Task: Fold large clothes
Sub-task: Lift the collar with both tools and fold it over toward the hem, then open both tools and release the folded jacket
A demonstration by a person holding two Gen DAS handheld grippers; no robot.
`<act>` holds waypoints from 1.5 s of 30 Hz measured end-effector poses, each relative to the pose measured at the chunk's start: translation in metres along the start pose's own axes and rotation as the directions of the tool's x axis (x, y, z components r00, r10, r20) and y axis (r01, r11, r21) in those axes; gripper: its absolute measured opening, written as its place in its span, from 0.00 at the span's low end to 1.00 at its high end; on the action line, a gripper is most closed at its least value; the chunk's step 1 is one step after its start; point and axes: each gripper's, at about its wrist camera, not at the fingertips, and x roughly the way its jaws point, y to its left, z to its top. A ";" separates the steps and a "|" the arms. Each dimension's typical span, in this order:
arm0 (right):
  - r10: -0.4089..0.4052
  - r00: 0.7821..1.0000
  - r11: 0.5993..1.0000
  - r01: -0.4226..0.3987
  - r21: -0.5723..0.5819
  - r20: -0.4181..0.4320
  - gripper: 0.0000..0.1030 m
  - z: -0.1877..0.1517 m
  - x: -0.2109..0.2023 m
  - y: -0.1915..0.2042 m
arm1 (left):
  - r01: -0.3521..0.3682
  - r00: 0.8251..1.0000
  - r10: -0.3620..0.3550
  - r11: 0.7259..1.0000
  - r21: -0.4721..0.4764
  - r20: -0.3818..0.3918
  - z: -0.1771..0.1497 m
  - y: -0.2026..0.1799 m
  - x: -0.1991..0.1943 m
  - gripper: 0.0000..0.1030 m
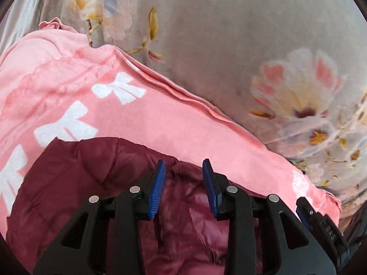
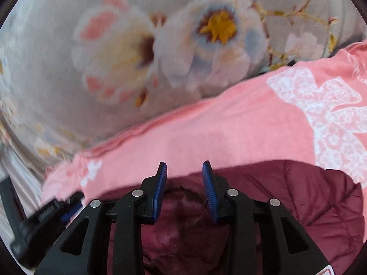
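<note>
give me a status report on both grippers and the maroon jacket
Left gripper open, right gripper open. Both over maroon jacket. Jacket lies on pink garment. Nothing blocking.

Maroon jacket (image 1: 75,178) bunched under both grippers; pink garment (image 1: 160,123) blocks ahead; floral sheet (image 1: 229,34) beyond lies open.

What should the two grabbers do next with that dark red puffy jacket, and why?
Probably close both on the jacket's edge. The left gripper and right gripper each sit open over a bunched edge of the dark red quilted puffer jacket, which lies on the pink cloth with white bows. The fabric is already between the fingers, so pinching comes before any lifting or folding.
</note>
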 end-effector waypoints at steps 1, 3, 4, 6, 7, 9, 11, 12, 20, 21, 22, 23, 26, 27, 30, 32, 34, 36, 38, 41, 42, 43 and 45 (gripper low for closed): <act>-0.011 1.000 1.000 0.010 -0.029 -0.025 0.24 -0.005 0.005 0.001 | -0.006 1.000 0.006 1.000 0.007 -0.005 0.000 -0.001 0.005 0.31; -0.030 0.998 0.997 0.026 -0.070 -0.055 0.22 -0.014 0.011 0.002 | -0.028 0.999 0.029 0.999 0.036 -0.028 -0.003 -0.001 0.017 0.31; -0.046 0.996 0.995 0.039 -0.088 -0.072 0.21 -0.020 0.013 0.001 | -0.038 0.998 0.040 0.998 0.052 -0.049 -0.007 -0.001 0.024 0.31; -0.065 0.993 0.995 0.057 -0.088 -0.098 0.19 -0.027 0.017 -0.004 | -0.054 0.996 0.059 0.996 0.067 -0.071 -0.015 0.002 0.030 0.31; -0.074 0.990 0.995 0.065 -0.080 -0.118 0.17 -0.030 0.020 -0.008 | -0.062 0.994 0.068 0.996 0.067 -0.089 -0.020 0.005 0.034 0.31; -0.092 0.986 0.994 0.081 -0.077 -0.141 0.12 -0.034 0.024 -0.013 | -0.065 0.989 0.072 0.996 0.056 -0.132 -0.026 0.012 0.041 0.31; -0.101 0.983 0.993 0.090 -0.076 -0.156 0.11 -0.037 0.027 -0.016 | -0.071 0.985 0.078 0.996 0.053 -0.152 -0.031 0.016 0.045 0.31; -0.106 0.981 0.992 0.095 -0.077 -0.161 0.11 -0.039 0.028 -0.016 | -0.079 0.983 0.089 0.995 0.067 -0.158 -0.035 0.017 0.046 0.31; -0.212 0.964 0.966 0.183 -0.181 -0.161 0.10 -0.046 0.040 -0.004 | -0.149 0.975 0.175 0.972 0.179 -0.138 -0.056 0.009 0.053 0.31; -0.234 0.960 0.958 0.201 -0.203 -0.156 0.10 -0.047 0.042 -0.001 | -0.158 0.973 0.186 0.969 0.188 -0.137 -0.057 0.007 0.054 0.31; -0.256 0.955 0.950 0.219 -0.224 -0.151 0.10 -0.048 0.044 0.003 | -0.164 0.972 0.192 0.967 0.194 -0.137 -0.057 0.006 0.055 0.31; -0.271 0.951 0.943 0.232 -0.239 -0.147 0.10 -0.049 0.044 0.004 | -0.169 0.971 0.198 0.965 0.198 -0.137 -0.057 0.006 0.057 0.31; -0.321 0.938 0.918 0.274 -0.288 -0.130 0.10 -0.051 0.047 0.011 | -0.183 0.967 0.214 0.960 0.213 -0.136 -0.058 0.005 0.060 0.31; -0.331 0.935 0.911 0.283 -0.299 -0.126 0.10 -0.052 0.048 0.013 | -0.181 0.968 0.212 0.961 0.211 -0.136 -0.058 0.006 0.059 0.31; -0.361 0.926 0.894 0.308 -0.326 -0.114 0.10 -0.053 0.050 0.018 | -0.172 0.970 0.202 0.964 0.202 -0.138 -0.057 0.008 0.060 0.31; -0.372 0.922 0.886 0.318 -0.338 -0.109 0.10 -0.053 0.051 0.020 | -0.170 0.970 0.199 0.965 0.199 -0.138 -0.057 0.008 0.060 0.31; -0.384 0.917 0.879 0.328 -0.347 -0.105 0.10 -0.052 0.052 0.021 | -0.168 0.971 0.197 0.966 0.196 -0.137 -0.057 0.008 0.060 0.31; -0.397 0.913 0.870 0.340 -0.358 -0.097 0.10 -0.053 0.051 0.022 | -0.167 0.971 0.195 0.967 0.193 -0.137 -0.057 0.008 0.060 0.31; -0.382 0.920 0.878 0.330 -0.348 -0.092 0.12 -0.052 0.047 0.023 | -0.163 0.972 0.190 0.968 0.189 -0.137 -0.057 0.009 0.059 0.31; -0.254 0.963 0.947 0.228 -0.225 -0.094 0.16 -0.050 0.002 0.008 | -0.098 0.983 0.116 0.987 0.125 -0.145 -0.055 0.022 0.044 0.31; -0.193 0.978 0.968 0.177 -0.176 -0.081 0.21 -0.053 -0.025 0.002 | -0.080 0.984 0.096 0.991 0.108 -0.152 -0.054 0.028 0.034 0.31; -0.151 0.986 0.978 0.137 -0.155 -0.077 0.26 -0.056 -0.044 -0.001 | -0.053 0.987 0.065 0.995 0.085 -0.148 -0.055 0.037 0.014 0.34; -0.069 0.996 0.988 0.061 -0.141 -0.052 0.32 -0.072 -0.105 -0.010 | -0.025 0.991 0.036 0.996 0.083 -0.132 -0.058 0.051 -0.022 0.42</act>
